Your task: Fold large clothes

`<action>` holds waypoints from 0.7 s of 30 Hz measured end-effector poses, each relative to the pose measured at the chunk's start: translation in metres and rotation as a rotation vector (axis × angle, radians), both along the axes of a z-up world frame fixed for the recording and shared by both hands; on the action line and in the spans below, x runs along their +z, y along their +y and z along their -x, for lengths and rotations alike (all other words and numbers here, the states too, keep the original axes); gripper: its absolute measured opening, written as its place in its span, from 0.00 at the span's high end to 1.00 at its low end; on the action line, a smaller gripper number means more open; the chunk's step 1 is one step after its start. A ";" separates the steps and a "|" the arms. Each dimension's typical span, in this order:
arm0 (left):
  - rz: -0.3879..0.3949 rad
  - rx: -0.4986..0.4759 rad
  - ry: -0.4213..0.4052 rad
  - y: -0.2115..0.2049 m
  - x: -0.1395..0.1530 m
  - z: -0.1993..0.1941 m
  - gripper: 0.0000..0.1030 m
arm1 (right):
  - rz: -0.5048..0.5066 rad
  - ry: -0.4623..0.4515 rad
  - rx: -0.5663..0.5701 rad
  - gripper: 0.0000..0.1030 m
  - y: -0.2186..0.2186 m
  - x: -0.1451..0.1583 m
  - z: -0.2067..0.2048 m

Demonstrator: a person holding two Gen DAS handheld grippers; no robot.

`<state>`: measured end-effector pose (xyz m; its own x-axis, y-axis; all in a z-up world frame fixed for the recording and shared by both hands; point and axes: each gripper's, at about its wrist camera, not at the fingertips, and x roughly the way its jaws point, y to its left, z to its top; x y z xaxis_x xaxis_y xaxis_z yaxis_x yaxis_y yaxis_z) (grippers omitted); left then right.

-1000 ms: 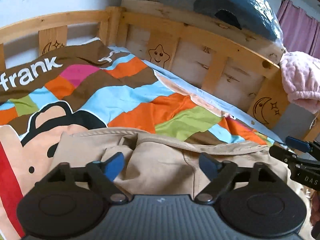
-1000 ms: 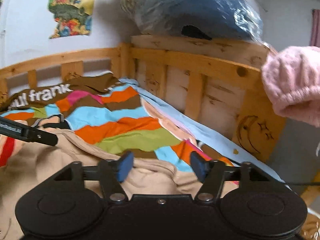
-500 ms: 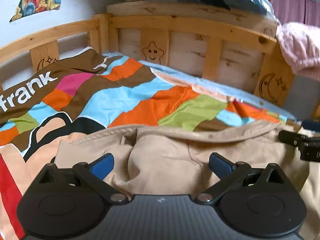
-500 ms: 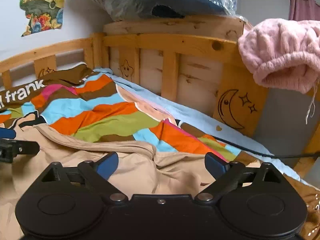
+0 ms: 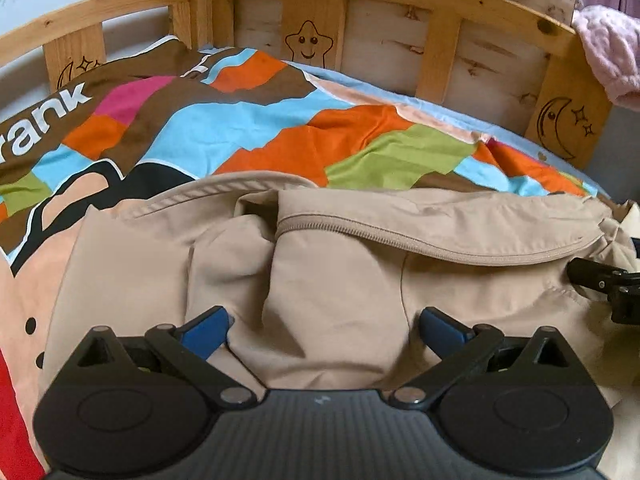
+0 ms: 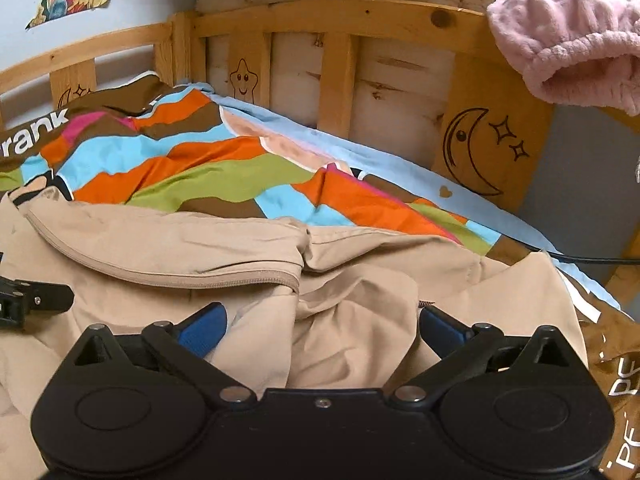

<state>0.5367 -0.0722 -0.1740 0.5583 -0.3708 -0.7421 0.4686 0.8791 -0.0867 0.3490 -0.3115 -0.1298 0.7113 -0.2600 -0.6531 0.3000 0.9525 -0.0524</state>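
Here, beige jacket (image 5: pixel 360 280) on bed (image 5: pixel 400 12).

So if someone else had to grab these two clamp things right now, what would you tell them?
Left gripper: open, low over the tan jacket, holding nothing.
Right gripper: open too, over the same jacket's right half, empty.
The jacket lies rumpled on the colourful duvet, its zipper edge running across, near the wooden bed frame.
Done: jacket is on the bed; no neat fold shows.
Left: grasp the cloth, smooth it, fold it.
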 end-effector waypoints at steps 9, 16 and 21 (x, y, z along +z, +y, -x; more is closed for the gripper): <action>0.100 0.019 -0.060 0.023 0.027 0.022 0.00 | -0.064 -0.082 -0.069 0.01 -0.007 0.028 0.011; -0.006 0.032 -0.046 0.021 0.017 0.021 0.00 | -0.029 -0.058 -0.067 0.01 -0.004 0.021 0.008; 0.044 0.055 0.032 0.029 0.005 0.011 0.00 | -0.010 -0.015 -0.068 0.01 -0.006 0.006 0.003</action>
